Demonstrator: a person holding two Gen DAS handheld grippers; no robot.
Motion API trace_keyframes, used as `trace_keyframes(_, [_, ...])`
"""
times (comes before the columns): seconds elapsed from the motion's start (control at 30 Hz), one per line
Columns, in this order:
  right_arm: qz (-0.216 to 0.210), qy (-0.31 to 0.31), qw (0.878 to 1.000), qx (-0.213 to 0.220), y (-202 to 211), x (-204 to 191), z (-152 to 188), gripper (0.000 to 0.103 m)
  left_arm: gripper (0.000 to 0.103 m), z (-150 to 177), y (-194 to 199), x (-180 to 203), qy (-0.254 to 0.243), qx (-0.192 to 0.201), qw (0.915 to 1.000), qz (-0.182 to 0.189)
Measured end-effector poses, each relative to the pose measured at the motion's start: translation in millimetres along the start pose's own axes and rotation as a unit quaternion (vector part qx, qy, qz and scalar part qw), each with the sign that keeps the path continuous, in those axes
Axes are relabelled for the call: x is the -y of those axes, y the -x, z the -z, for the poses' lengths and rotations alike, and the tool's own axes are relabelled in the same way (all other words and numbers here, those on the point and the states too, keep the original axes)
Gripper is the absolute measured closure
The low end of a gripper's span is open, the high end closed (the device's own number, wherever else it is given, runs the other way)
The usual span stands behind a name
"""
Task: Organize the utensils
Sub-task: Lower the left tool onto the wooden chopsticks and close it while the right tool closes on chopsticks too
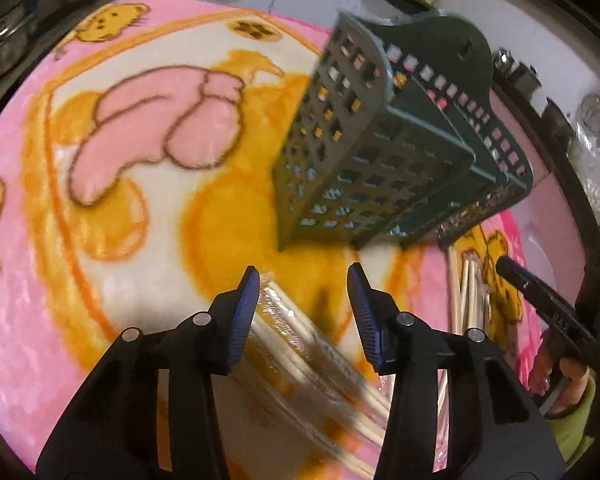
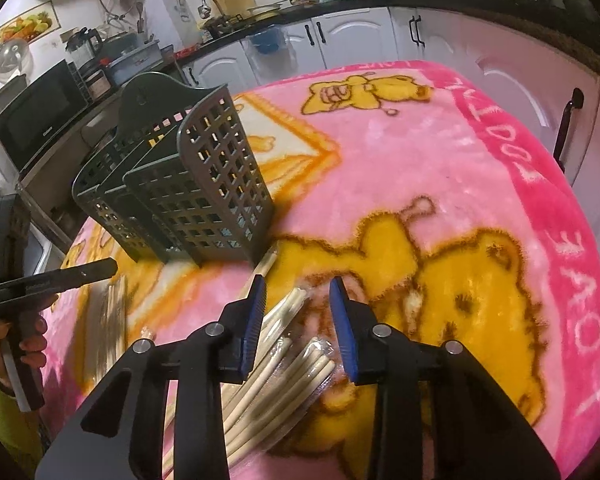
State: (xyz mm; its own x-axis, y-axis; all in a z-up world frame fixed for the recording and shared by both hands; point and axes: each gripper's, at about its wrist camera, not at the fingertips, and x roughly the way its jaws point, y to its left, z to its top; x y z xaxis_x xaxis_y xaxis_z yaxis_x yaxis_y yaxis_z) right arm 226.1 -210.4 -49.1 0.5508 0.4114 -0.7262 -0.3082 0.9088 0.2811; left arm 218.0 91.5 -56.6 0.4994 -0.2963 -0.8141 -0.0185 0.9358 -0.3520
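Nearest to us, our left claw (image 1: 304, 280) stands with its jaws apart over a clear-wrapped bundle of chopsticks (image 1: 300, 344) that lies slanted on the blanket. The bundle is blurred; its upper end sits just beside the left blue pad (image 1: 244, 312), and we cannot tell whether that pad touches it. The right pad is clear of it.

Our right claw (image 2: 296, 292) is likewise parted, with a second wrapped bundle of pale chopsticks (image 2: 276, 376) lying between and below its jaws; neither pad presses on it. One loose chopstick (image 2: 260, 272) runs just left of the left pad, up toward the holder.

Ahead of both claws stands the dark green slotted utensil holder (image 2: 204, 184), upright on the pink and yellow bear blanket (image 2: 440, 168), its compartments appearing empty from here.

Off to the left of the right claw, a hand (image 2: 28, 336) grips the other tool's handle. Beyond the blanket are white cabinets (image 2: 340, 40) and a black microwave (image 2: 32, 116).
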Motion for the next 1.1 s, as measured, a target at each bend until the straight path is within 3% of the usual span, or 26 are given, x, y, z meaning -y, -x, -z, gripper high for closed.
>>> trace_keyframes(0.27, [-0.003, -0.003, 1.000, -0.012, -5.9, 6.6, -0.2, 0.071, 0.067, -3.0, -20.9, 2.5, -0.011, -0.025, 0.9990, -0.035])
trace_keyframes(0.37, [-0.008, -0.006, 1.000, -0.018, -7.2, 10.2, -0.2, 0.071, 0.072, -5.2, -26.3, 6.8, -0.017, -0.021, 0.9983, -0.051])
trace_keyframes(0.5, [-0.028, -0.013, 0.999, -0.026, -10.1, 13.2, -2.1, 0.074, 0.088, -8.7, -33.0, 16.7, -0.028, -0.014, 0.9965, -0.077])
trace_keyframes(0.67, [-0.043, -0.016, 0.998, -0.045, -19.1, 12.4, -4.0, 0.074, 0.094, -7.4, -36.2, 31.8, -0.049, 0.000, 0.9933, -0.104])
trace_keyframes(0.93, [-0.063, -0.043, 0.994, -0.077, -34.2, 22.0, -7.2, 0.074, 0.099, -3.7, -26.4, 37.3, -0.050, 0.022, 0.9931, -0.104])
trace_keyframes(1.0, [-0.069, -0.042, 0.994, -0.077, -33.6, 22.3, -7.3, 0.091, 0.100, -2.8, -22.3, 34.4, -0.046, 0.028, 0.9936, -0.100])
trace_keyframes(1.1, [-0.073, -0.042, 0.994, -0.068, -29.0, 23.0, -7.1, 0.094, 0.100, 1.8, -11.9, 35.0, -0.050, 0.046, 0.9925, -0.102])
